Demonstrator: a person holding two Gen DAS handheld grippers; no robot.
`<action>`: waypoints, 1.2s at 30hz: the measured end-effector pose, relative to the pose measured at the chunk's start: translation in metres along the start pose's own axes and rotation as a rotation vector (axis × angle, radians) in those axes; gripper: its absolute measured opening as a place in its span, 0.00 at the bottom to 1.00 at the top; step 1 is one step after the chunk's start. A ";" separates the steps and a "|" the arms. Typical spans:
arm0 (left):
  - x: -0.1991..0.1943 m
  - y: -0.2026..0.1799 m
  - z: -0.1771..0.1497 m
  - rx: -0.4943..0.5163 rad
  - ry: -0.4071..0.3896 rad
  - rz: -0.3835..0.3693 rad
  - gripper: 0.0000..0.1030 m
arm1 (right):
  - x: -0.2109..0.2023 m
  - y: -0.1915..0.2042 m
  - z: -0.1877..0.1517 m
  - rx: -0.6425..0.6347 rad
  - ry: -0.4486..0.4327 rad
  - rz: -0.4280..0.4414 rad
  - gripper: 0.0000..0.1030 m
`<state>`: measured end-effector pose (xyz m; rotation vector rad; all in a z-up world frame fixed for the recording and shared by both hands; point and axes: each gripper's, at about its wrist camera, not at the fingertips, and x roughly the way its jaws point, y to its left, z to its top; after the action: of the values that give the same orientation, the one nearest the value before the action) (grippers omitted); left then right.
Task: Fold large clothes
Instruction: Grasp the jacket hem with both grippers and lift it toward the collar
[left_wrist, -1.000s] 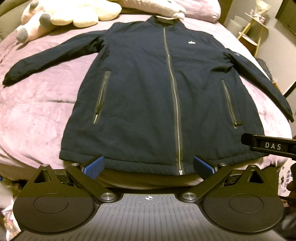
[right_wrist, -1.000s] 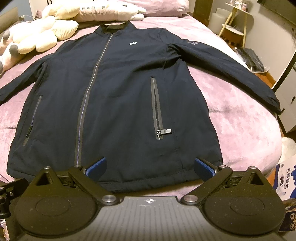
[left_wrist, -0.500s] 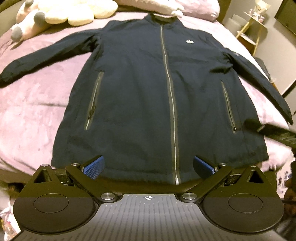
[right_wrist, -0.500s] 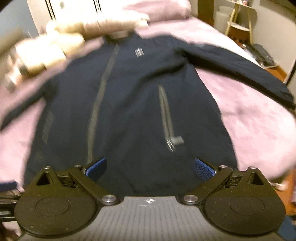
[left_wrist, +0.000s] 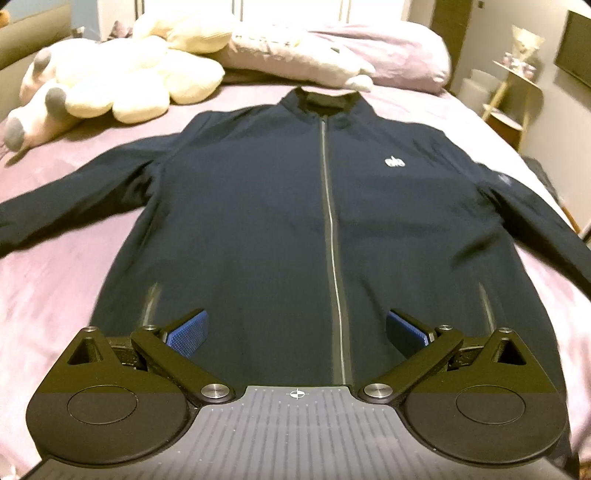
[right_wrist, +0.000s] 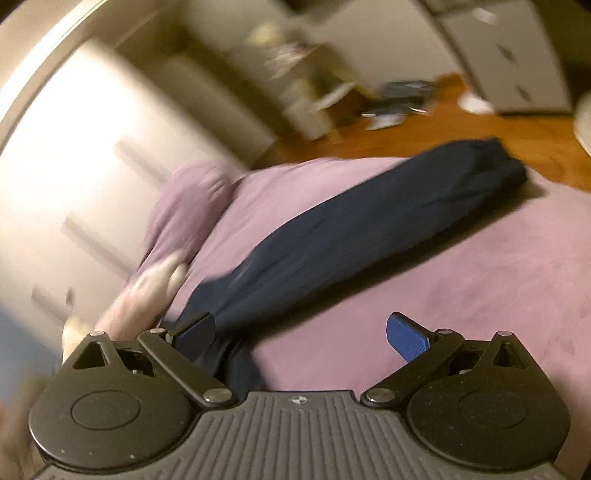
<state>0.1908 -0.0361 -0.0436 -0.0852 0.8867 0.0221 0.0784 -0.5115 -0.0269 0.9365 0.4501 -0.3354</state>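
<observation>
Left hand-held gripper (left_wrist: 297, 328) hovers over the lower front of the dark navy jacket (left_wrist: 332, 229), with its two blue pads wide apart and nothing between them. One jacket lies flat and face up on the bed (left_wrist: 55, 266), zipper (left_wrist: 332, 236) closed down the middle, collar toward the pillows. Its two sleeves are spread out to both sides, and bare purple cover shows beside each sleeve. One purple pillow (left_wrist: 402, 59) and a pile of cream plush toys (left_wrist: 122, 85) lie at the head of the bed, just behind the collar.

Right hand-held gripper (right_wrist: 303, 338) is also spread open and holds nothing. Its blurred view shows one sleeve (right_wrist: 369, 229) reaching to the bed's edge, with wooden floor (right_wrist: 480, 136) beyond it. Much free cover is beside this sleeve.
</observation>
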 end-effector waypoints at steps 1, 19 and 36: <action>0.012 -0.004 0.007 -0.008 -0.009 0.004 1.00 | 0.009 -0.015 0.009 0.060 -0.015 -0.021 0.91; 0.122 -0.003 0.034 -0.045 0.043 -0.058 1.00 | 0.086 -0.073 0.057 0.212 -0.132 -0.212 0.12; 0.067 0.089 0.058 -0.238 -0.063 -0.187 1.00 | 0.205 0.215 -0.260 -1.538 0.193 -0.086 0.68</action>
<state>0.2731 0.0561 -0.0645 -0.3877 0.8074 -0.0438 0.2956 -0.1934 -0.1148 -0.5590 0.7366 0.0837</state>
